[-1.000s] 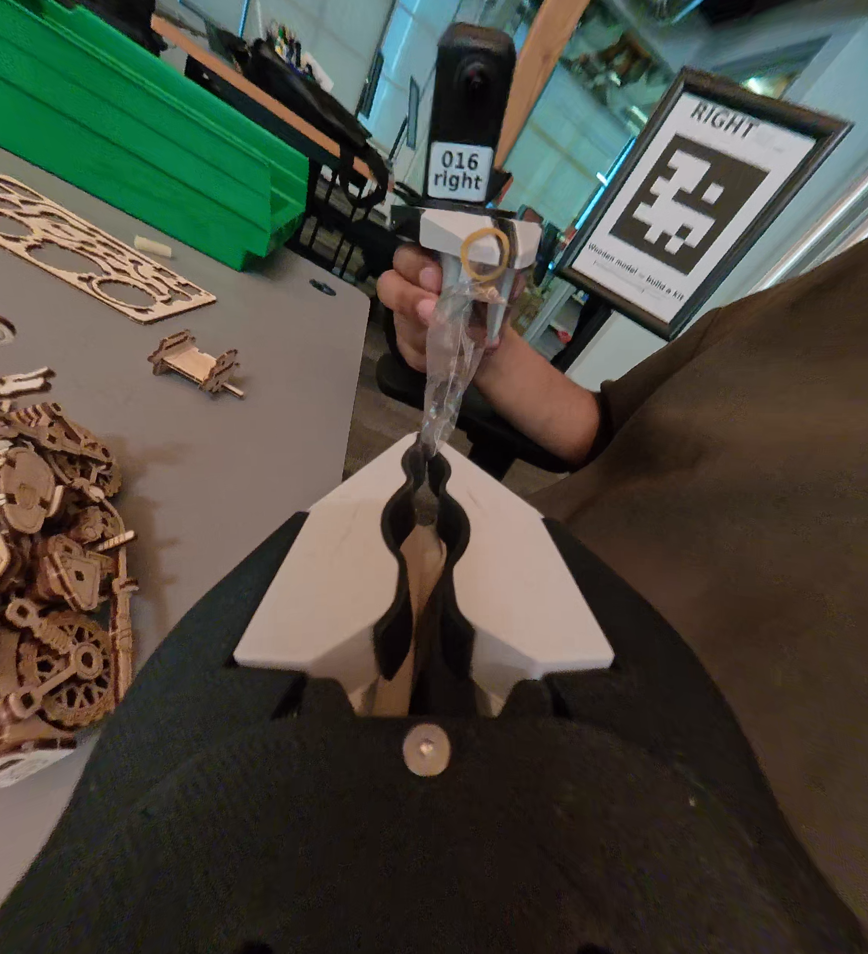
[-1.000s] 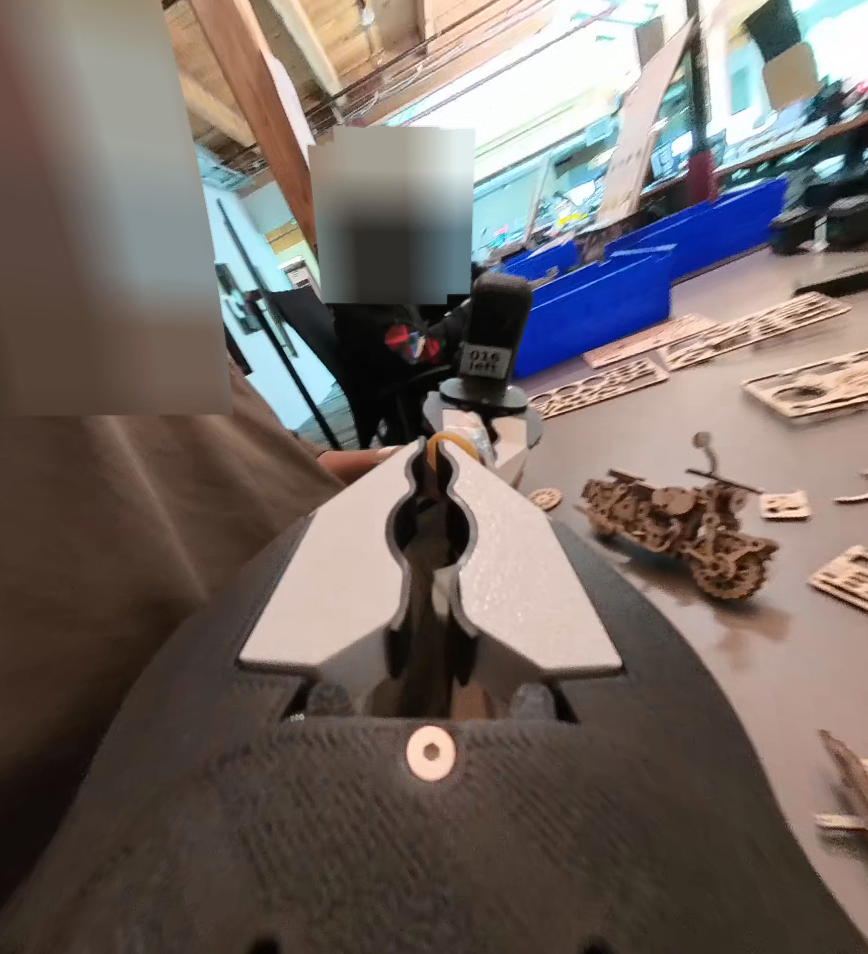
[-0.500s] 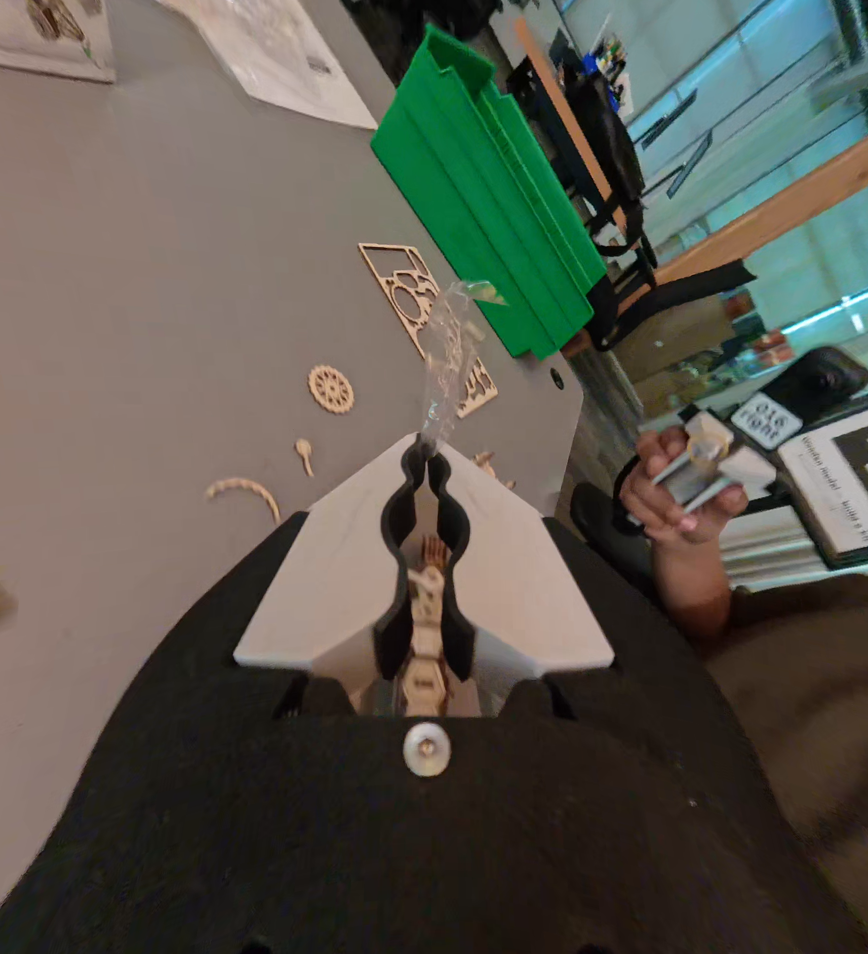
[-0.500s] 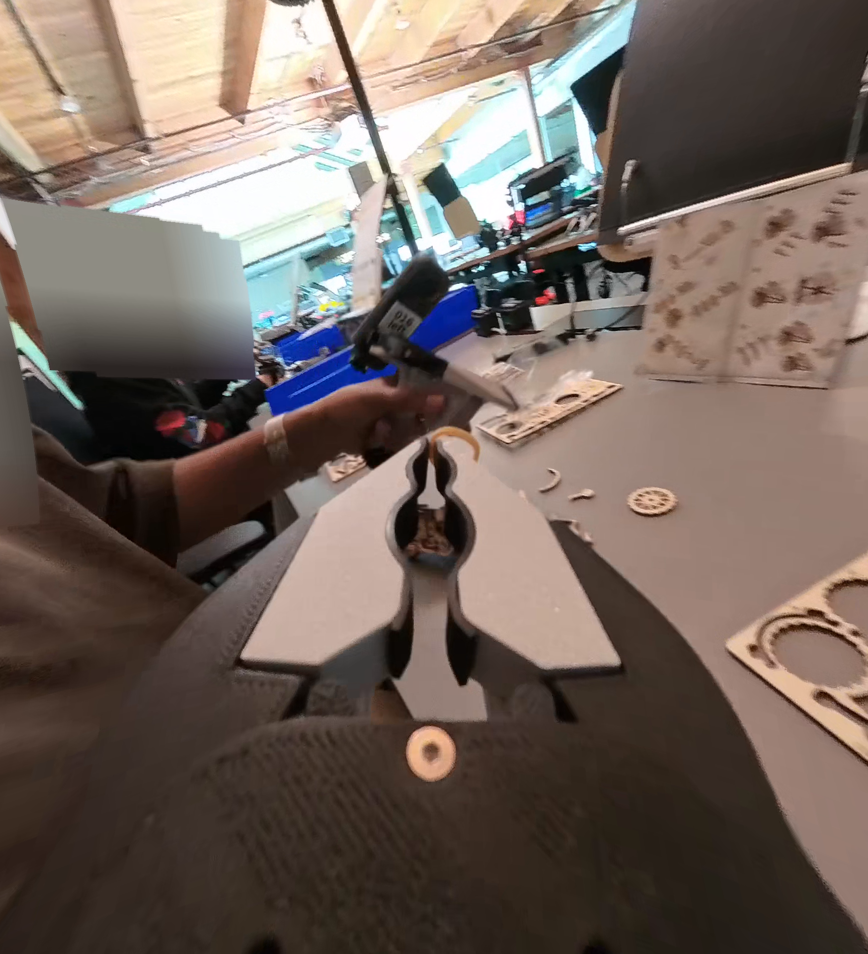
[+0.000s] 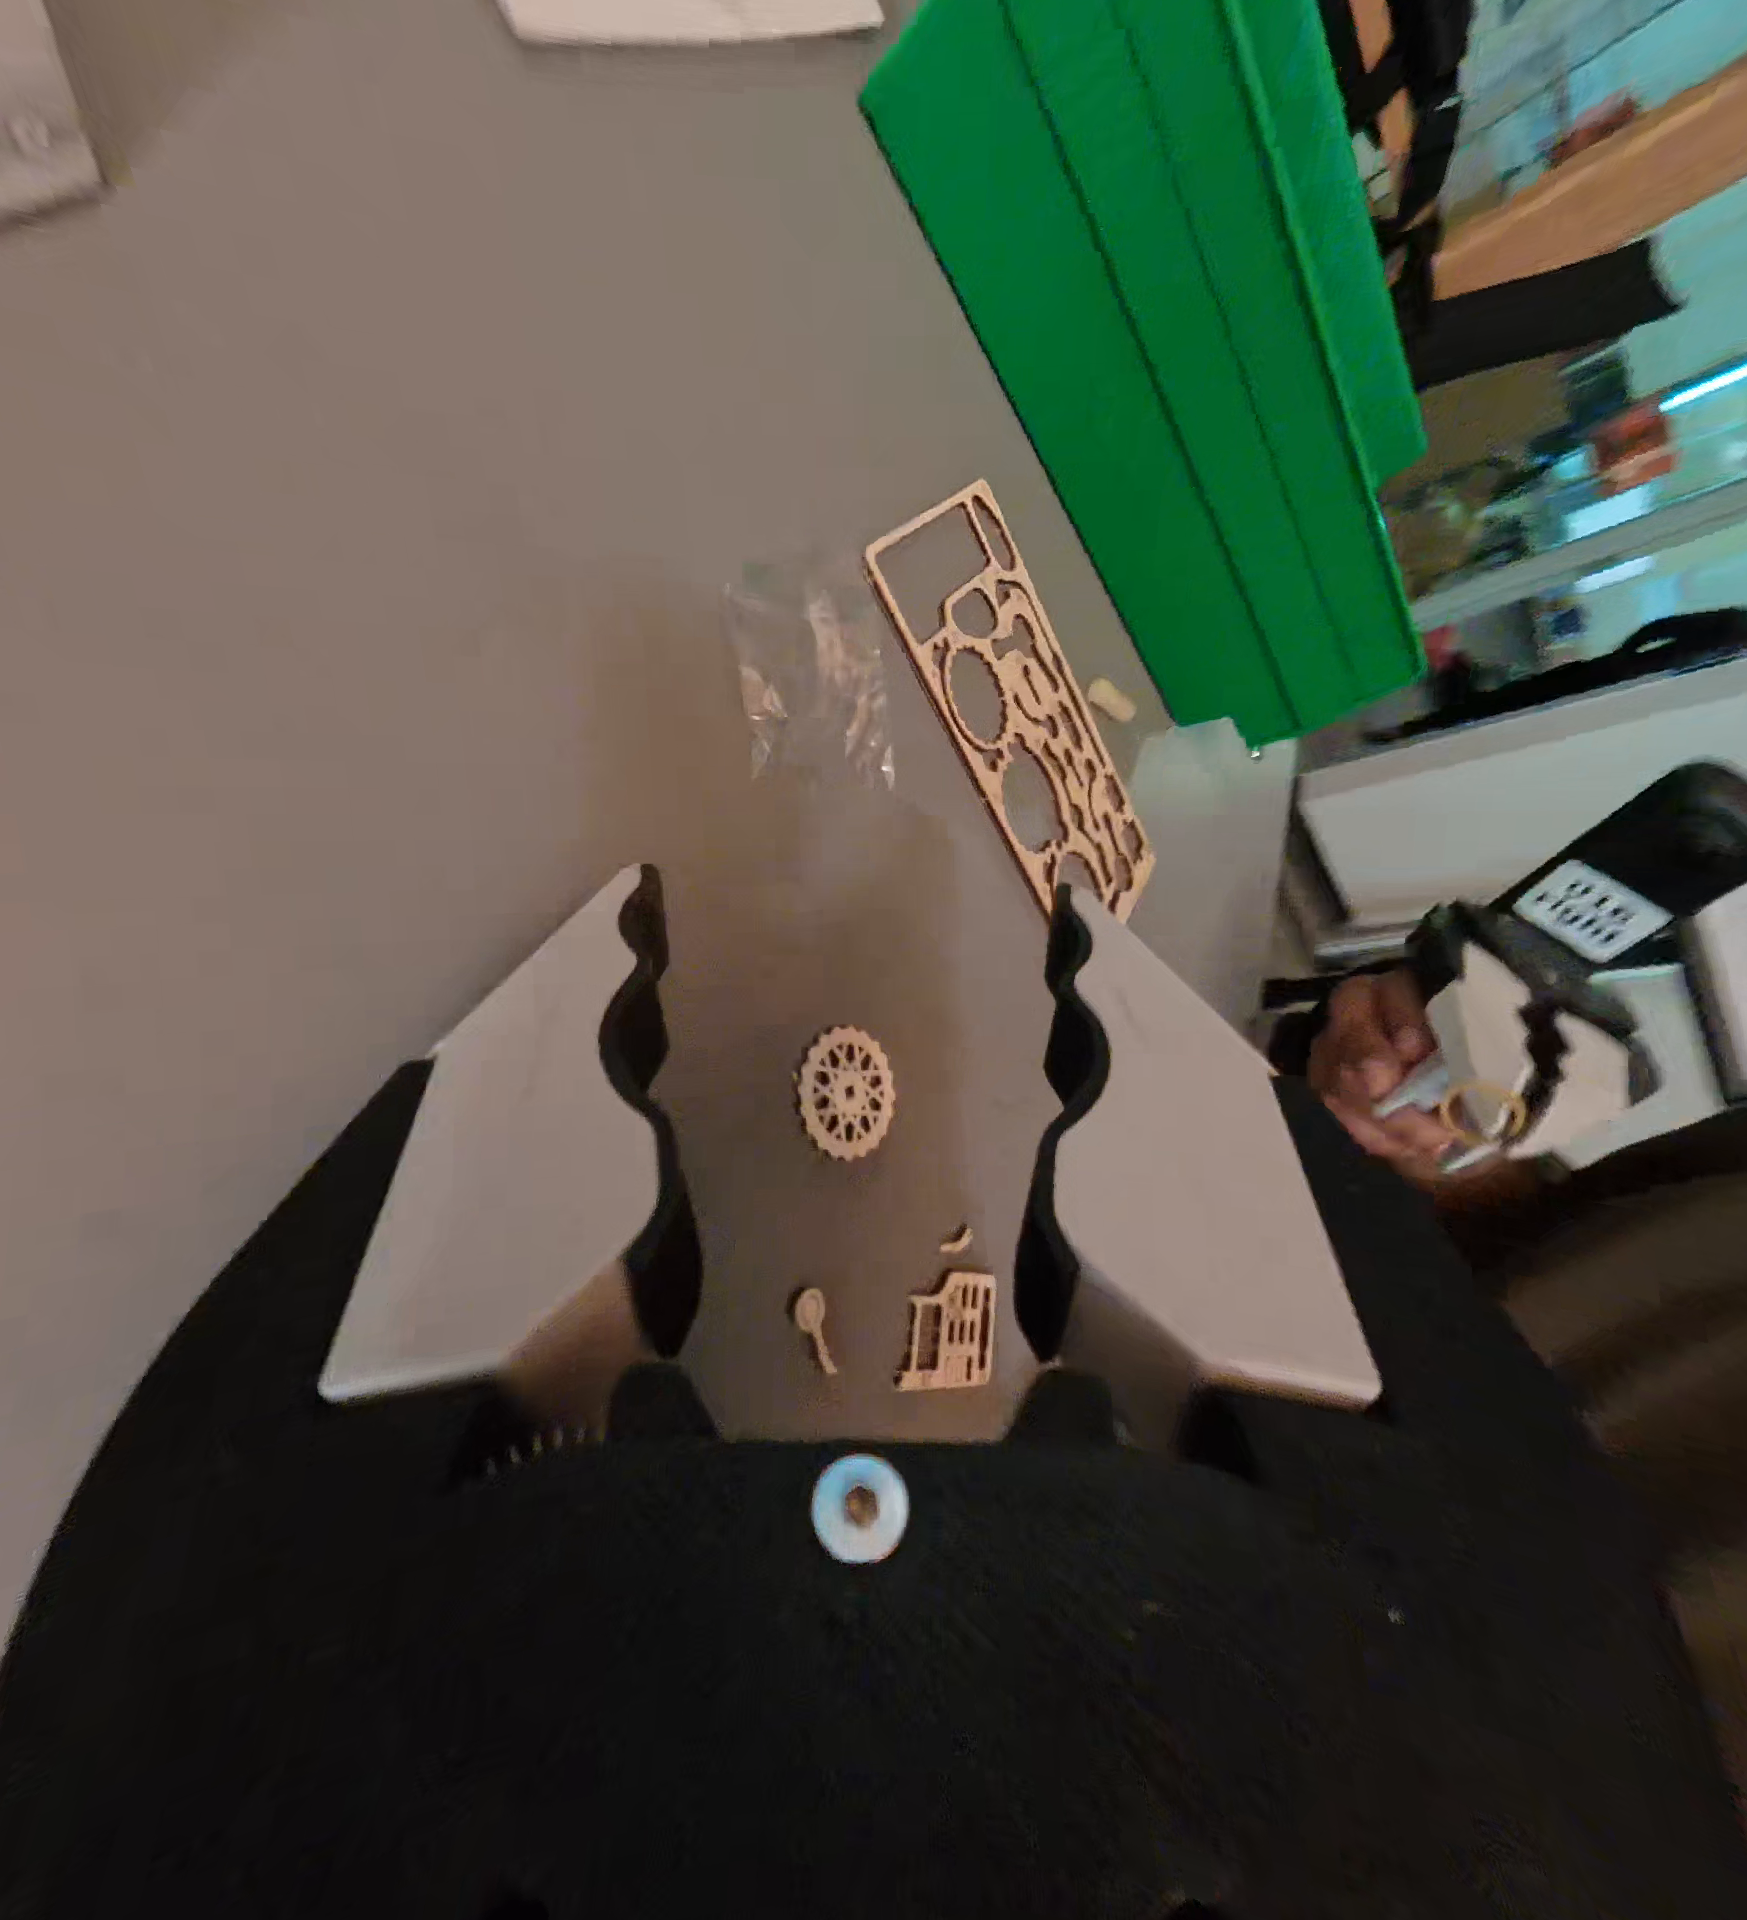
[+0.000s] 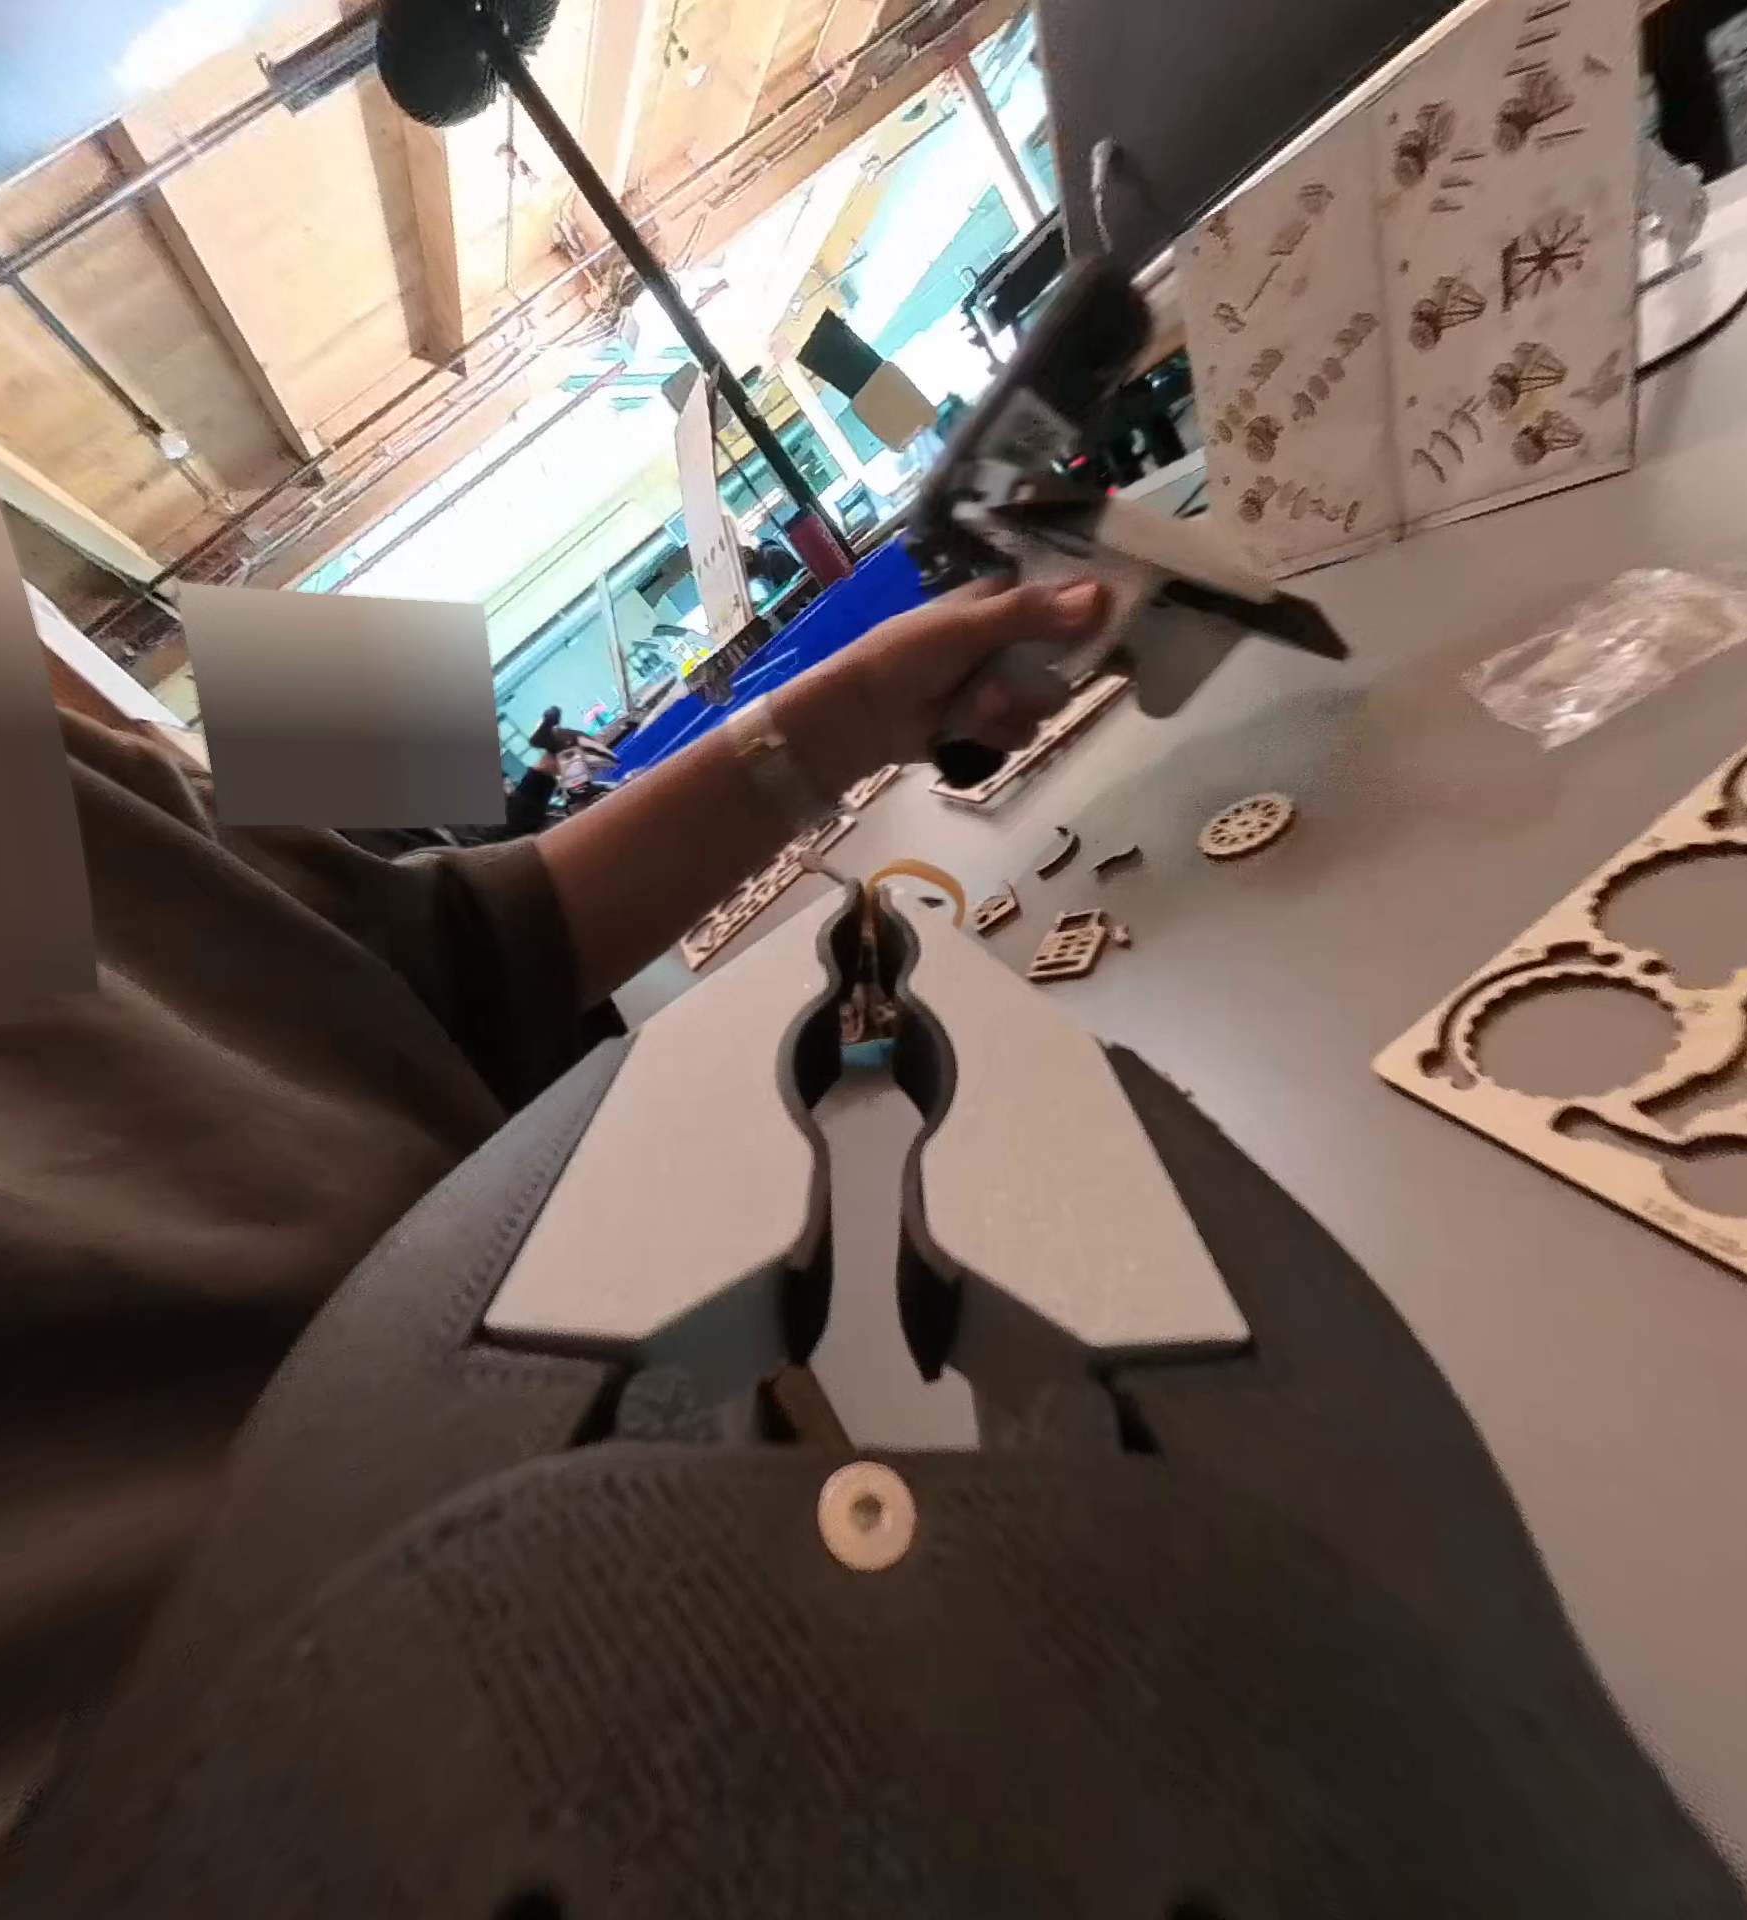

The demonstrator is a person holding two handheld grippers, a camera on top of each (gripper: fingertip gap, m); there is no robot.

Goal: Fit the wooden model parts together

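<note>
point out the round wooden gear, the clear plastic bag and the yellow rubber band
round wooden gear [image 5: 847, 1091], left wrist view, on its hub
clear plastic bag [image 5: 819, 681], left wrist view, on its crumpled middle
yellow rubber band [image 6: 919, 878], right wrist view, on its upper arc

left gripper: black body, 2 grey fingers | sleeve: brown

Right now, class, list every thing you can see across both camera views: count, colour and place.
Table: one, grey, under everything.
Gear wheel: one, pale wood, between the left fingers in view.
Small loose parts: at least three, pale wood, near the gear.
Cut-out sheet: one, pale wood, beside the bins.
Plastic bag: one, clear, left of that sheet.
Bins: stacked, green, table edge.
Instruction sheet: one, white, upright.
Rubber band: one, yellow, at right gripper's tips.
Left gripper: open.
Right gripper: shut on the band.
</note>
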